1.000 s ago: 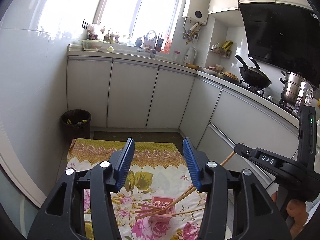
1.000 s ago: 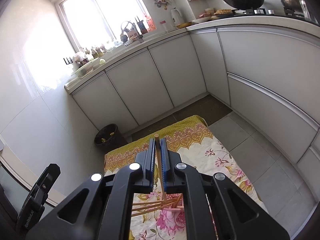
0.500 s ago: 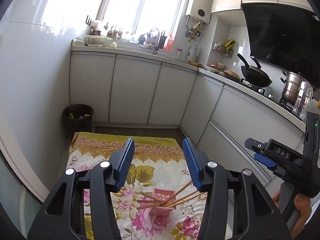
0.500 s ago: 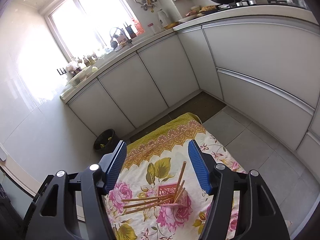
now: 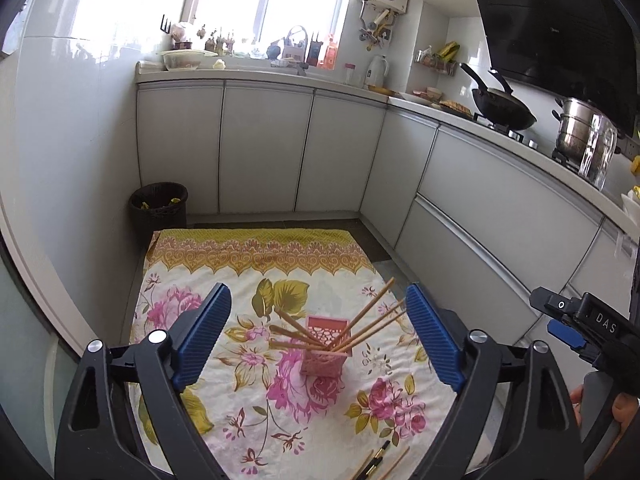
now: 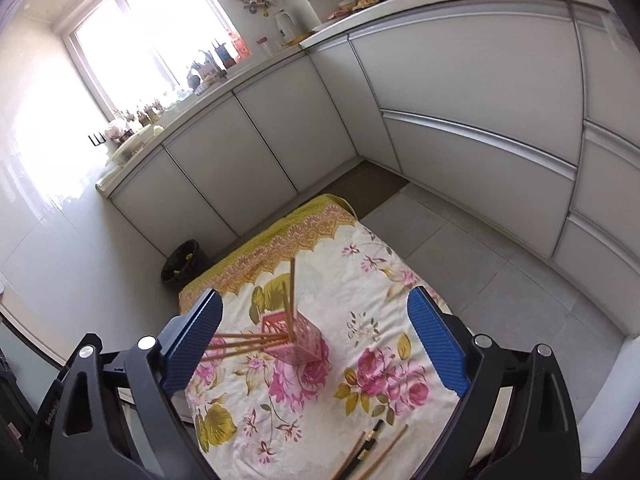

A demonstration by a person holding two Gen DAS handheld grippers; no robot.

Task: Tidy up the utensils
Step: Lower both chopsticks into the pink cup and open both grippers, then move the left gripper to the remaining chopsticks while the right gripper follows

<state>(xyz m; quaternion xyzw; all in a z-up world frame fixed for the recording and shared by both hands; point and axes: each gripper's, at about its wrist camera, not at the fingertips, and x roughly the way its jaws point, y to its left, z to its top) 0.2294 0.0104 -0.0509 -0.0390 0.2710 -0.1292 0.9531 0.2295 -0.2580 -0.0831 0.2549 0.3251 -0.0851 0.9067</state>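
Note:
A pink perforated holder (image 5: 325, 347) stands on a floral cloth (image 5: 280, 400) and has several wooden chopsticks (image 5: 370, 310) leaning out of it. It also shows in the right wrist view (image 6: 298, 336) with chopsticks (image 6: 236, 345) sticking out left and one upright. More loose chopsticks (image 5: 380, 465) lie at the cloth's near edge, also seen in the right wrist view (image 6: 370, 454). My left gripper (image 5: 319, 338) is open and empty, above and behind the holder. My right gripper (image 6: 316, 344) is open and empty above it.
A black waste bin (image 5: 159, 205) stands past the cloth's far left corner. White cabinets (image 5: 264, 148) line the back and right. A wok (image 5: 502, 110) and steel pot (image 5: 578, 132) sit on the counter at right. The right gripper's body (image 5: 592, 332) shows at right.
My right gripper opened and let a chopstick go into the holder, then drew back. Both grippers rose and pulled away, so the loose chopsticks near the cloth's edge came into view.

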